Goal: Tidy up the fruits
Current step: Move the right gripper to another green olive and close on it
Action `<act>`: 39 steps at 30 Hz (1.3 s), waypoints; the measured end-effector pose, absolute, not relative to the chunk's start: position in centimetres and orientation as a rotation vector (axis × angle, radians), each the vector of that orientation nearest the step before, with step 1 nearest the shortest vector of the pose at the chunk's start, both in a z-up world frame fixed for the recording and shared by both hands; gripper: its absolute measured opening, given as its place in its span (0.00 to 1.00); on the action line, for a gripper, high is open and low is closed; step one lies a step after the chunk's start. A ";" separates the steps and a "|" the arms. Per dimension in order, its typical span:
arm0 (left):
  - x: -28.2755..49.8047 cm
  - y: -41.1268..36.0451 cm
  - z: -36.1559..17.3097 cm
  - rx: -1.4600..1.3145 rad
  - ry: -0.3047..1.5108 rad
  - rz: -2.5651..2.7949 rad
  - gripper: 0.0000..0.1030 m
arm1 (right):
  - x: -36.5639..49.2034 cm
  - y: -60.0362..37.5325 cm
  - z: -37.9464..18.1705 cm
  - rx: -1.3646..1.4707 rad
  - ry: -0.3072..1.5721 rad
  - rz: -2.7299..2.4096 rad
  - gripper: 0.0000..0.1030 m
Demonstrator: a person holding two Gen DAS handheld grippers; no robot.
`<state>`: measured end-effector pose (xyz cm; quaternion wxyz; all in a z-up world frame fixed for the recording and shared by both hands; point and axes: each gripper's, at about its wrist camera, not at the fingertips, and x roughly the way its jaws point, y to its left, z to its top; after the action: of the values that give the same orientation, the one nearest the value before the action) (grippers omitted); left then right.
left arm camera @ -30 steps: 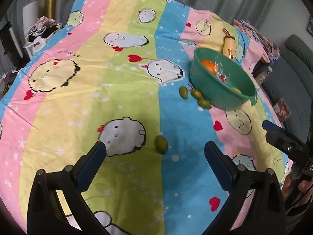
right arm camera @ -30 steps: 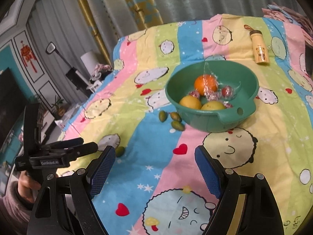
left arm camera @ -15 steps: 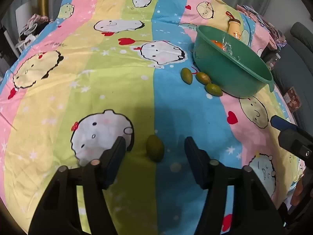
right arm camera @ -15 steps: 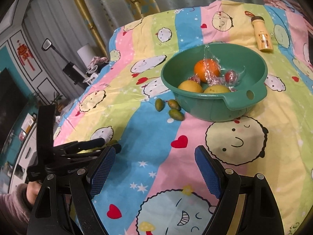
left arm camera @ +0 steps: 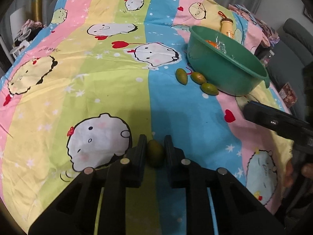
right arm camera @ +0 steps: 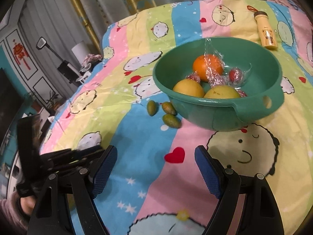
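Note:
My left gripper [left arm camera: 155, 140] is shut on a small green fruit [left arm camera: 155, 153] that rests on the striped cartoon bedsheet [left arm camera: 97, 78]. Three more small green fruits [left arm camera: 197, 77] lie beside the green bowl [left arm camera: 225, 49]. In the right wrist view the bowl [right arm camera: 215, 103] holds an orange [right arm camera: 205, 66] under plastic wrap, two yellow fruits [right arm camera: 188, 88] and small red wrapped ones [right arm camera: 234, 74]. The three green fruits [right arm camera: 168, 107] lie left of it. My right gripper [right arm camera: 156, 150] hovers over the sheet in front of the bowl, its jaws closing slightly with nothing between them.
A yellow bottle [right arm camera: 266, 36] lies on the sheet behind the bowl. The left gripper's body [right arm camera: 68, 156] shows at the lower left of the right wrist view. Furniture and curtains [right arm camera: 58, 29] stand beyond the bed's far edge, and a grey sofa [left arm camera: 297, 39] is at the right.
The left gripper came down around the lone green fruit and shut on it. The right gripper moved nearer to the bowl, staying open.

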<state>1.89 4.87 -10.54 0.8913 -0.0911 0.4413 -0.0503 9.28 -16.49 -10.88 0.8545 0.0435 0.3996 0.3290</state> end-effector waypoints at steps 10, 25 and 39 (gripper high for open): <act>0.8 6.2 -8.5 -0.252 0.873 -0.161 0.17 | 11.9 -13.4 -11.8 0.040 0.845 0.629 0.70; 0.7 8.3 -8.7 -0.329 0.862 -0.199 0.17 | 12.5 -9.1 -12.5 -0.050 0.884 0.652 0.57; 0.0 8.8 -8.6 -0.337 0.850 -0.213 0.17 | 14.0 -8.9 -12.8 -0.114 0.884 0.535 0.22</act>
<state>-0.03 8.80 -8.64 0.8917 -0.1625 0.4096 -0.1028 14.03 -8.91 -12.80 0.8678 -0.0544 0.4226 0.2557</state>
